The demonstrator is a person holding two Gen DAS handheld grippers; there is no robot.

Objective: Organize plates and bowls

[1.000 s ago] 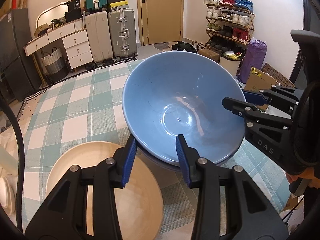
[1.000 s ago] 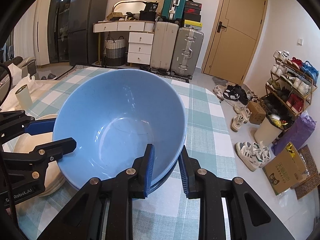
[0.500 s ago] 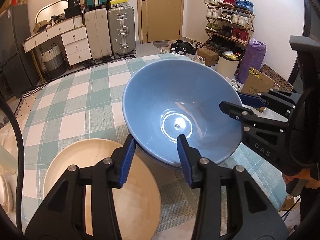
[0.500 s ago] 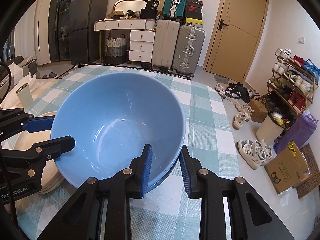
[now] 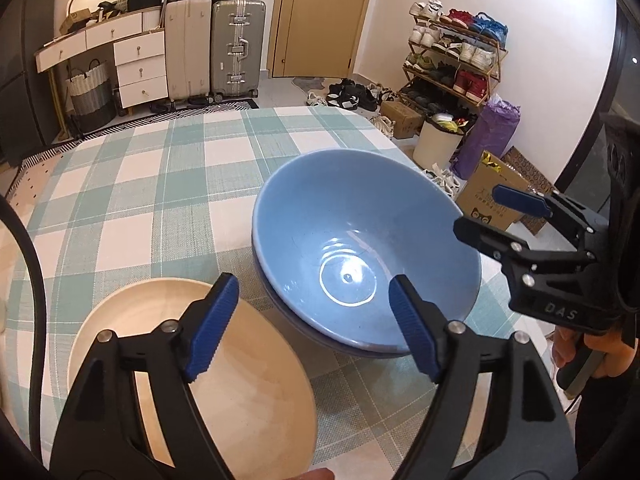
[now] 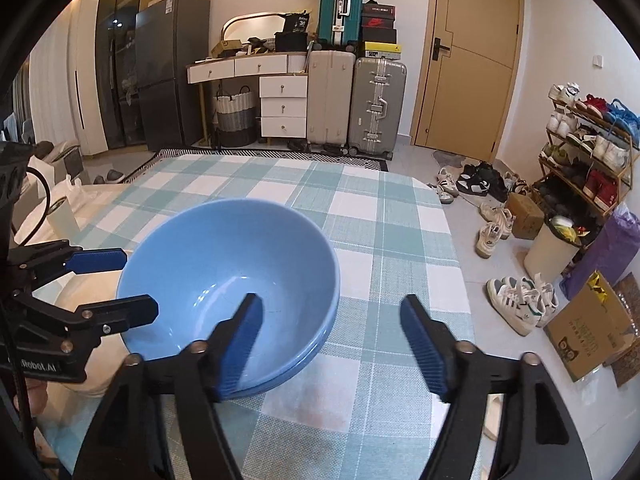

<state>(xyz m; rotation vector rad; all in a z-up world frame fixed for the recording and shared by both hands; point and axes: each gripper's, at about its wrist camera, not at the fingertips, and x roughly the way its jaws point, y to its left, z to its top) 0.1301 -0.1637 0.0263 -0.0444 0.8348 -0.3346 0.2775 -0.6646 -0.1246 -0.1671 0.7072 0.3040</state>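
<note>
Splayed grippers (image 5: 314,326) around glossy round blue bowl (image 5: 360,240)

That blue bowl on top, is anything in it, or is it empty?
Empty. The blue bowl shows a bare, glossy bottom in both wrist views, with only light glare on it. It sits upright, nested in another blue bowl.

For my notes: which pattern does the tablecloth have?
The tablecloth has teal-and-white checks, clearest in the right wrist view.
</note>
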